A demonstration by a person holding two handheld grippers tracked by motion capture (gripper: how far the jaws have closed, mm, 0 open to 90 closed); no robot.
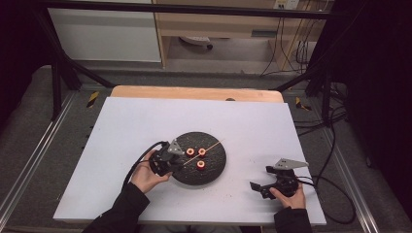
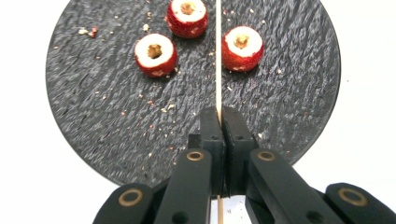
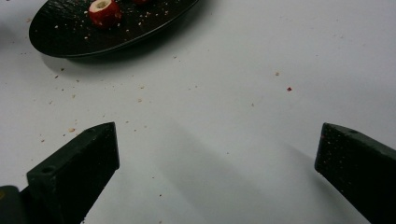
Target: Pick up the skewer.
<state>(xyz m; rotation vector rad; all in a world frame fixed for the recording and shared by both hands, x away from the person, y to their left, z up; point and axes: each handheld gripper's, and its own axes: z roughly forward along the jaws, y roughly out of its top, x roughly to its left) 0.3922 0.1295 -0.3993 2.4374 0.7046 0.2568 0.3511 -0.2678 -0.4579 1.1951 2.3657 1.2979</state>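
My left tongs (image 2: 218,116) are pressed together on a thin wooden skewer (image 2: 218,56), pinching it between the pads with its rear end poking out behind the jaws. The stick's long axis runs straight ahead from the pinch, out over the round black slate plate (image 2: 93,116), so its free tip points away from me and beyond the fruit. In the high view the left tongs (image 1: 171,158) sit at the plate's near-left edge and the skewer (image 1: 206,149) slants across the plate toward its far-right rim.

As I judge it, the coming move turns on this: the skewer passes through the gap between two of the hollowed red fruit pieces, with the right-hand piece (image 2: 242,48) just beside the stick and the far piece (image 2: 187,17) just on its other side. The nearer left piece (image 2: 155,54) lies further off the line. The cored holes face up, not toward the tip.

My right tongs (image 3: 217,154) are spread wide, holding nothing, parked over bare worktop (image 3: 261,56) well apart from the plate; in the high view the right tongs (image 1: 262,187) rest near the worktop's right front.

Count: one skewer, one plate, three fruit pieces, many crumbs.
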